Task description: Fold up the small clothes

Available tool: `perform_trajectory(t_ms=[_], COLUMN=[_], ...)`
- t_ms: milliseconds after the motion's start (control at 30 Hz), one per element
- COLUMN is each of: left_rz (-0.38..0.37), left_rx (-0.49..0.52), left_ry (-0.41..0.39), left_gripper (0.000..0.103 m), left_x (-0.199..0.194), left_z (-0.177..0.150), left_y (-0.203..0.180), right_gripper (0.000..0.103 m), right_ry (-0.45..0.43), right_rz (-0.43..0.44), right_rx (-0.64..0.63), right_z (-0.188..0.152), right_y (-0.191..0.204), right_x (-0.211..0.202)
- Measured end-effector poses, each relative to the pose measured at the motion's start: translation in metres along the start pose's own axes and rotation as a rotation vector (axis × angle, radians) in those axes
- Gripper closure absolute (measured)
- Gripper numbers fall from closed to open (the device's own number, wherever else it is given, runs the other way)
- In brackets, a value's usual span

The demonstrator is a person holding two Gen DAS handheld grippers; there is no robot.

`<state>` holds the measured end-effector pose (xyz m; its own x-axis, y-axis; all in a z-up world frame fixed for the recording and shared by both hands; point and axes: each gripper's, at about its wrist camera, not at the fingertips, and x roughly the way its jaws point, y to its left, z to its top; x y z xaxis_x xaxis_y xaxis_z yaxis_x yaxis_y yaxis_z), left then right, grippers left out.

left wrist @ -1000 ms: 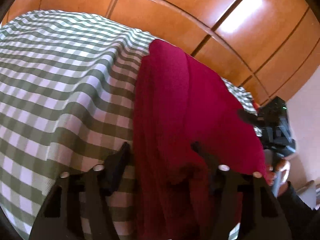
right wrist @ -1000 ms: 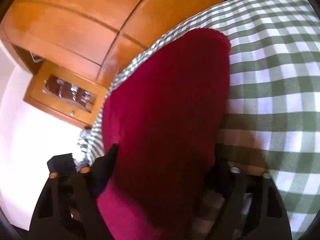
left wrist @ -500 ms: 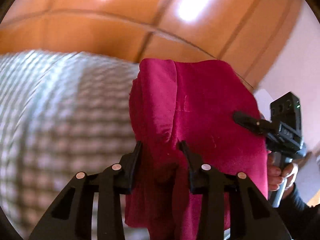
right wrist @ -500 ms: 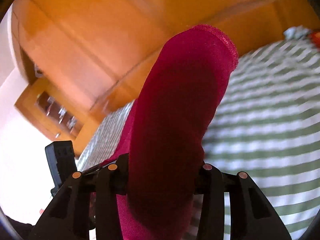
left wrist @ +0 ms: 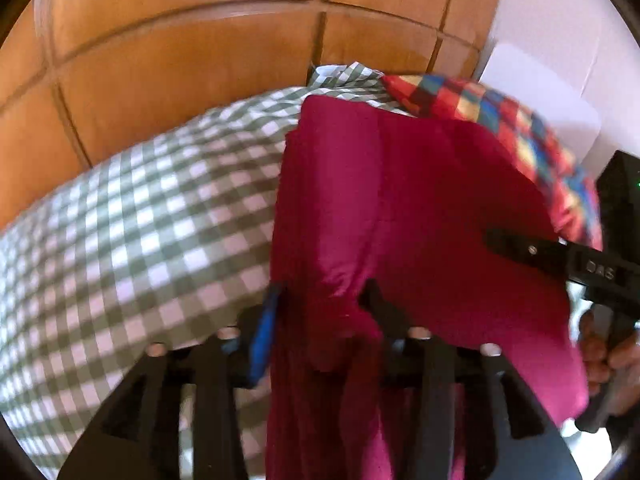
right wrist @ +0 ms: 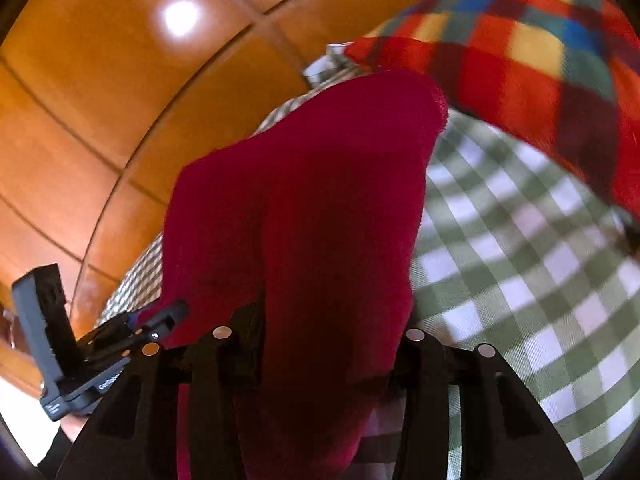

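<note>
Both pinching the crimson garment (left wrist: 404, 216) — left hand-held gripper (left wrist: 324, 300) having just eased wider, right hand-held gripper (right wrist: 332, 320) clamped. Cloth draped ahead of the fingers, above a green-checked bed (left wrist: 152, 216), plaid blanket (right wrist: 532, 64) beyond.

Green-and-white checked bedcover (left wrist: 152, 216) spread below, creased; bright multicoloured checked blanket (right wrist: 528, 52) lying on it at the far edge; glossy orange wood panelling (left wrist: 192, 52) behind, with dark grooves; white wall (left wrist: 560, 20) at right.

Right gripper (right wrist: 320, 320) clamps crimson garment (right wrist: 320, 200) above checked cloth (right wrist: 520, 280).
</note>
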<state>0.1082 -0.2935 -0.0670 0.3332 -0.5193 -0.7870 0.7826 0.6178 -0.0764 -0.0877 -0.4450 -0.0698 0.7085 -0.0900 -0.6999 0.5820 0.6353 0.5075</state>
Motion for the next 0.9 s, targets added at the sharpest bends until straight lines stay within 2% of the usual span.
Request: perform_trajectory(t_ms=[67, 100, 167, 200, 233, 333, 467, 533, 633, 700, 800, 900], left_rz=[-0.007, -0.020, -0.032, -0.039, -0.038, -0.004, 0.057, 0.088, 0.192, 0.263, 0.221, 0.209], left_rx=[-0.036, -0.056, -0.111, -0.136, -0.152, -0.185, -0.189, -0.198, -0.195, -0.180, -0.242, -0.260], left_ry=[-0.001, 0.002, 0.001, -0.007, -0.016, -0.077, -0.145, -0.154, -0.087, -0.018, -0.016, -0.052], left_gripper=[0.056, 0.054, 0.047, 0.046, 0.045, 0.044, 0.044, 0.044, 0.044, 0.047, 0.049, 0.049], left_x=[0.002, 0.001, -0.006, -0.012, -0.013, -0.042, -0.066, -0.072, -0.056, -0.035, -0.031, -0.045], left_z=[0.003, 0.003, -0.001, -0.002, -0.007, -0.022, -0.040, -0.048, -0.056, -0.055, -0.053, -0.055], left_y=[0.002, 0.003, 0.017, 0.022, 0.025, 0.028, 0.026, 0.026, 0.026, 0.025, 0.031, 0.032], right_gripper=[0.058, 0.054, 0.041, 0.030, 0.026, 0.026, 0.026, 0.036, 0.044, 0.044, 0.044, 0.044], right_ry=[-0.008, -0.007, -0.010, -0.018, -0.039, -0.127, -0.205, -0.189, -0.102, -0.087, -0.117, -0.122], right_rz=[-0.029, -0.047, -0.088, -0.115, -0.144, -0.205, -0.191, -0.170, -0.149, -0.235, -0.300, -0.330], right_rx=[-0.013, -0.027, -0.061, -0.077, -0.096, -0.144, -0.280, -0.357, -0.410, -0.446, -0.459, -0.469], right_z=[-0.001, -0.002, 0.003, 0.005, 0.006, 0.007, -0.012, -0.030, -0.059, -0.075, -0.083, -0.078], right_y=[0.007, 0.013, 0.016, 0.017, 0.020, 0.033, 0.066, 0.085, 0.097, 0.095, 0.094, 0.101], right_x=[-0.001, 0.000, -0.004, -0.004, -0.012, -0.042, -0.078, -0.078, -0.058, -0.037, -0.027, -0.027])
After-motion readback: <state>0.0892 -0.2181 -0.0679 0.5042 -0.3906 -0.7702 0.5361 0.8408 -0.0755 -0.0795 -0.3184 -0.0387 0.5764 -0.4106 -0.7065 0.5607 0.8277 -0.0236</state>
